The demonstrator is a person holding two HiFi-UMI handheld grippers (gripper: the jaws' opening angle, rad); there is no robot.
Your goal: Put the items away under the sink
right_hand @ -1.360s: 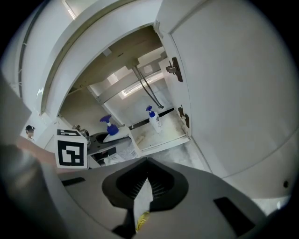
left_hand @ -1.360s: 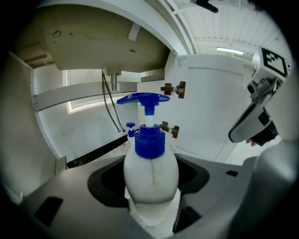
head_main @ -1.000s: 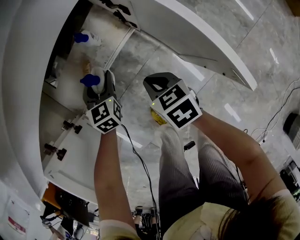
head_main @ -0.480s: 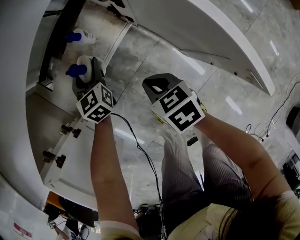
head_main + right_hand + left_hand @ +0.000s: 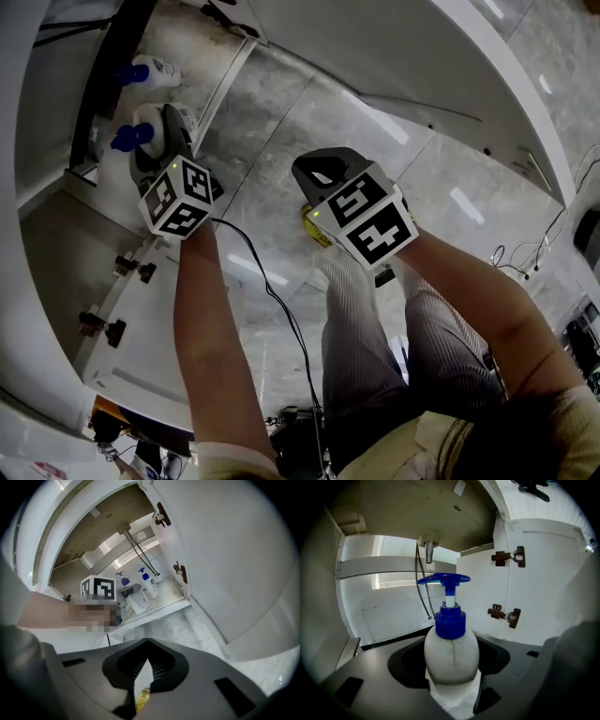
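My left gripper (image 5: 159, 141) is shut on a white pump bottle (image 5: 451, 653) with a blue pump head (image 5: 443, 579), upright between the jaws. It holds the bottle (image 5: 141, 127) inside the open cabinet under the sink. A second white bottle (image 5: 152, 70) with a blue pump stands deeper on the cabinet floor. My right gripper (image 5: 323, 183) hangs outside over the floor, its jaws closed on a small yellow item (image 5: 142, 699), also visible under the gripper (image 5: 315, 232). What the yellow item is cannot be told.
The sink drain pipe (image 5: 429, 550) and two hoses (image 5: 423, 592) hang at the cabinet's back. An open white door with hinges (image 5: 508, 556) stands to the right. The other open door (image 5: 112, 309) lies at the lower left. A cable (image 5: 281, 319) trails over the marble floor.
My left gripper has carried the pump bottle up and to the left, deeper into the cabinet and closer to the standing bottle. The right gripper has stayed almost still.
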